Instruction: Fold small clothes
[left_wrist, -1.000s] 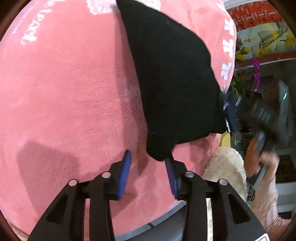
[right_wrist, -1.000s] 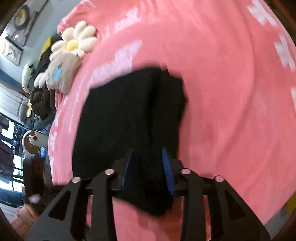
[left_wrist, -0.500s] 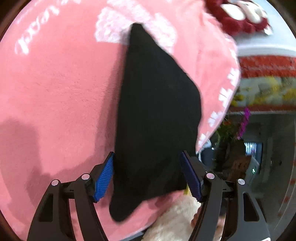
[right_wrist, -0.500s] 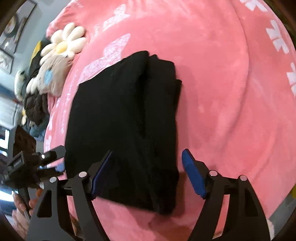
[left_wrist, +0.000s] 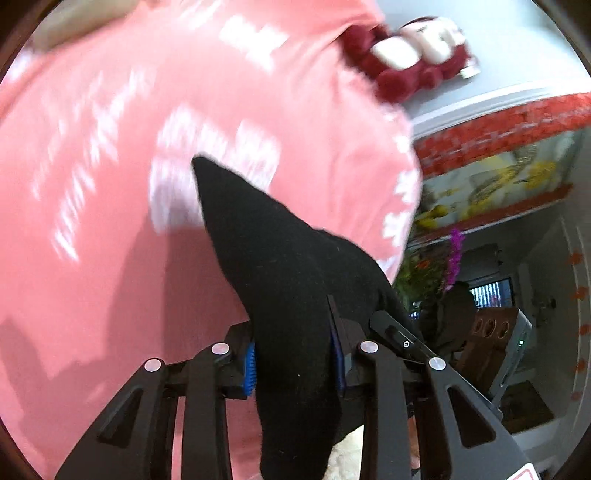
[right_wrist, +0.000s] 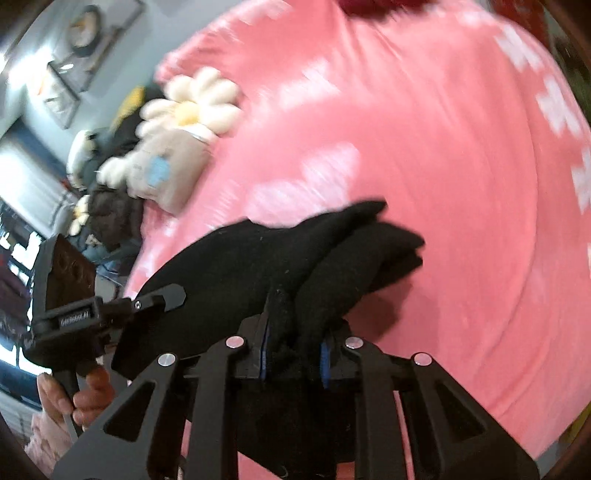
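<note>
- The left gripper (left_wrist: 293, 363), bottom centre of its view, has its jaws closing with one near corner of the black garment (left_wrist: 280, 266) between the blue pads.
- The right gripper (right_wrist: 293, 354) clamps the other, bunched corner, so the folded edge rises evenly.
- The far end trails toward the pink blanket (right_wrist: 443, 166) on the bed.
- A daisy plush (right_wrist: 192, 107) sits upper left.

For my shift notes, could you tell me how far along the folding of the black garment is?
Done: the black garment already lies in layers. In hand: left gripper and right gripper are closing on its near edge, raised off the pink blanket. Left: the last fold and laying it flat.
</note>
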